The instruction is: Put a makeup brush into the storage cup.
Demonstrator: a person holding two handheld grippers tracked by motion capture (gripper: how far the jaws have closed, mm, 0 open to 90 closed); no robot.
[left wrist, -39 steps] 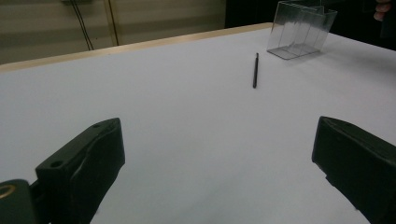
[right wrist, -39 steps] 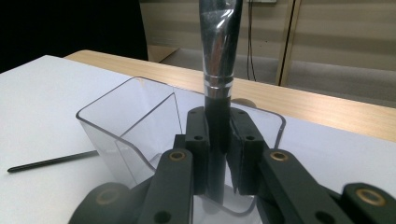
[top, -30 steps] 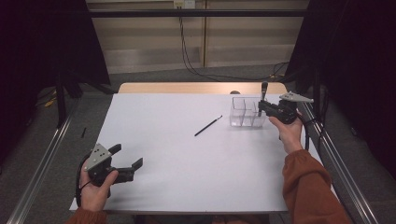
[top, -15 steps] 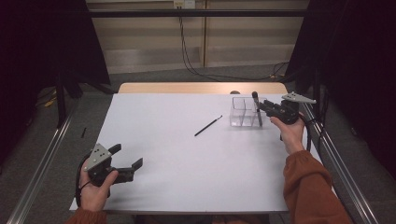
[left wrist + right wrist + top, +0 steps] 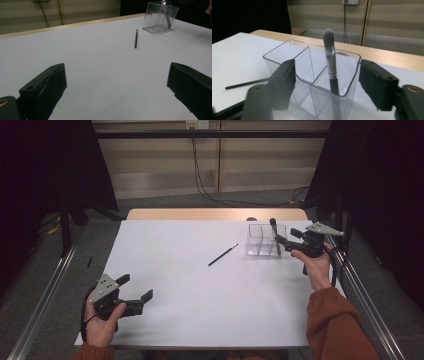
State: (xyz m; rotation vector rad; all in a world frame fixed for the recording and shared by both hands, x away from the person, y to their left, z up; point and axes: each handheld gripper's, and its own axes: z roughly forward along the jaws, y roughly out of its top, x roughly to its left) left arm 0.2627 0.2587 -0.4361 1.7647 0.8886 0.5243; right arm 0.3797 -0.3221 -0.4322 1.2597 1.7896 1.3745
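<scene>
A clear divided organizer [image 5: 260, 241] stands at the far right of the white table [image 5: 200, 315]. A makeup brush [image 5: 273, 226] leans upright in its right compartment, bristles up. My right gripper [image 5: 284, 240] is level just right of the organizer. Its jaws have just been opening and stand open on either side of the brush [image 5: 332, 72] without touching it. A thin black stick [image 5: 223, 255] lies on the table left of the organizer [image 5: 287, 53]. My left gripper [image 5: 136, 288] rests open near the front left edge, nothing between its jaws [image 5: 115, 85].
A wooden strip [image 5: 215, 214] borders the table's far edge. Metal rails [image 5: 360, 290] run along both sides. Cables [image 5: 200, 175] hang against the back wall. The stick [image 5: 136, 38] and organizer [image 5: 160, 17] lie far ahead of the left gripper.
The right gripper's jaws went from shut on the brush to open. The brush came down slightly left and now stands free in the organizer. The left gripper stayed put.
</scene>
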